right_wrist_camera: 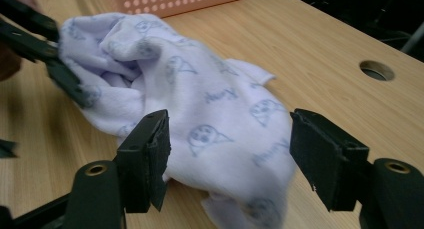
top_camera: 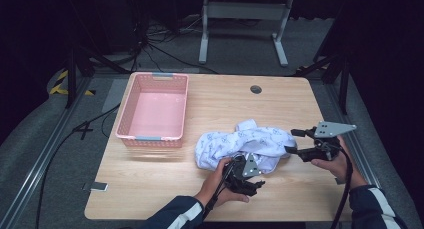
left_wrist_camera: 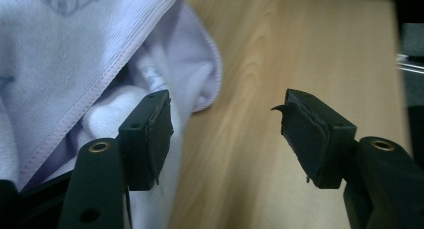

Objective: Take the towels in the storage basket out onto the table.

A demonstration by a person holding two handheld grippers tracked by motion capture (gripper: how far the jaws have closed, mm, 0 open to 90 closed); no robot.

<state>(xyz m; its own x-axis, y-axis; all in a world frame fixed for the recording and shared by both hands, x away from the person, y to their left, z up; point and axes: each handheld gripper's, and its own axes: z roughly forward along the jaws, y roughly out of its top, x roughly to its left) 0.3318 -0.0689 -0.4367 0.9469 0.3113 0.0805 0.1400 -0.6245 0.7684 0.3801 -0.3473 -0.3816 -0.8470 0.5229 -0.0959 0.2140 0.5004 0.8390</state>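
Cloth [top_camera: 245,145] crumpled mid-table [top_camera: 280,99], right of the pink basket [top_camera: 152,111]. Long axis runs left-right across the table. Left claw [top_camera: 248,175] at its near edge, jaws wide, nothing held; in the left gripper view one pad [left_wrist_camera: 150,134] touches the hem [left_wrist_camera: 100,81], the other over bare wood. Right claw [top_camera: 295,141] at the cloth's right end, jaws wide, straddling the fabric [right_wrist_camera: 225,124]. Left looks nearer a grip. Cloth white-lilac, soft knit, printed with small faces, bunched in folds.

Cloth [top_camera: 243,144] on table [top_camera: 280,104], right of basket [top_camera: 153,109], between both tongs.
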